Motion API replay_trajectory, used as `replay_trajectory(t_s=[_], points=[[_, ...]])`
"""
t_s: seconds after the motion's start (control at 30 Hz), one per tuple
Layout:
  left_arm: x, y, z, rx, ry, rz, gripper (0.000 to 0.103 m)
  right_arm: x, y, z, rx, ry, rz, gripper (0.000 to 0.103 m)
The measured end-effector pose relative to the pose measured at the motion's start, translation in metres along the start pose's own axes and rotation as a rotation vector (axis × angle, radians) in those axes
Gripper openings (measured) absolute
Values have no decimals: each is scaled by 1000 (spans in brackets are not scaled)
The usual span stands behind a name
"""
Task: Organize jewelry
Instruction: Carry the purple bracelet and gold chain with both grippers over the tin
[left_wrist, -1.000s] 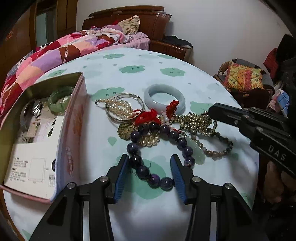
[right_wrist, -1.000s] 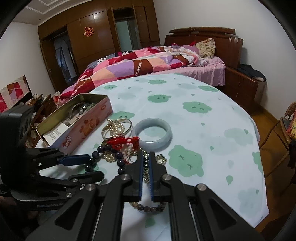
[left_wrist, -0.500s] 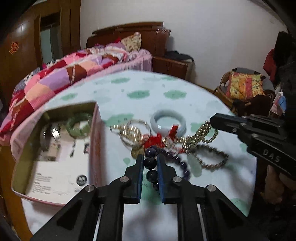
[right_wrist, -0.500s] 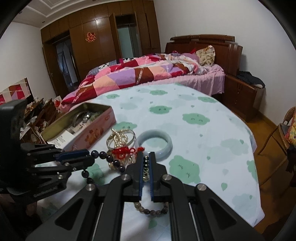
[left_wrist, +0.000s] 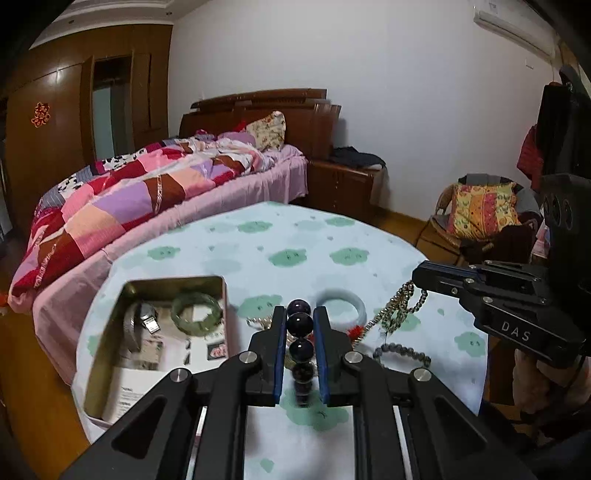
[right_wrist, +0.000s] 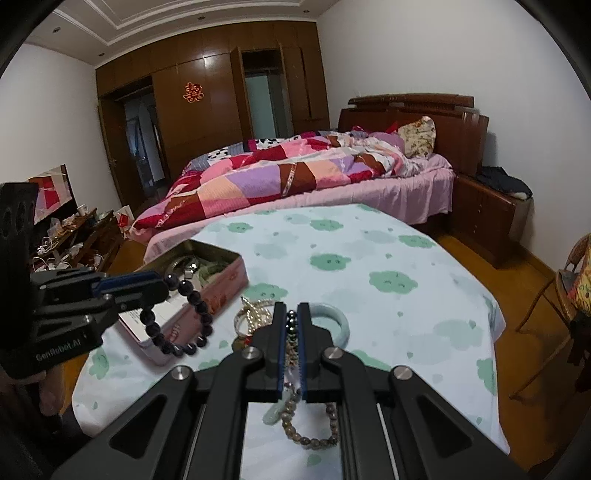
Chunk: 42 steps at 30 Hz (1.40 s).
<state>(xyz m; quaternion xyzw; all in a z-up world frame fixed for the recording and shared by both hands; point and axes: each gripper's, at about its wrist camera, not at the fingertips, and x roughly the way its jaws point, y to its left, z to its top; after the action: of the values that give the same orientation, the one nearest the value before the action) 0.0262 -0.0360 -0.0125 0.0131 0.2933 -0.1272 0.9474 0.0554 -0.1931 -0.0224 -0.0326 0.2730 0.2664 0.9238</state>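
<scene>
While the left tool pinches the purple bead bracelet aloft, the right tool clamps a beaded chain.

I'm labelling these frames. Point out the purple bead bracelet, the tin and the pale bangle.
Purple bead bracelet (right_wrist: 202, 317): right wrist view, bead on hanging loop.
Tin (left_wrist: 224, 295): left wrist view, right wall's rim.
Pale bangle (left_wrist: 359, 302): left wrist view, right side.

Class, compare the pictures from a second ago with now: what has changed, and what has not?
The left gripper closed on the dark purple bead bracelet and lifted it off the table. The right gripper stays shut on the bead chain, raising it. The tin and pale bangle stayed.
</scene>
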Motion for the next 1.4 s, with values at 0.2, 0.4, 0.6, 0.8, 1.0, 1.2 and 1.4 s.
replay_trajectory(t_s=[0.2,0.4,0.6,0.8,1.0,1.2,1.4], points=[[-11,9,9,-5,-31,8,13,-5,7,15,-30,-29,11,8],[-21,25,16,-19,-60,35,13,-11,17,31,-72,-67,17,7],[-29,41,23,-36,-80,57,13,-9,28,47,-114,-90,30,8],[-35,58,26,-53,-92,85,13,-6,45,59,-161,-110,48,7],[-40,77,29,-72,-105,116,13,3,64,68,-203,-118,75,7],[-35,94,27,-93,-93,143,14,16,81,75,-222,-116,123,7],[-28,110,25,-116,-71,157,14,30,97,79,-245,-97,165,7]])
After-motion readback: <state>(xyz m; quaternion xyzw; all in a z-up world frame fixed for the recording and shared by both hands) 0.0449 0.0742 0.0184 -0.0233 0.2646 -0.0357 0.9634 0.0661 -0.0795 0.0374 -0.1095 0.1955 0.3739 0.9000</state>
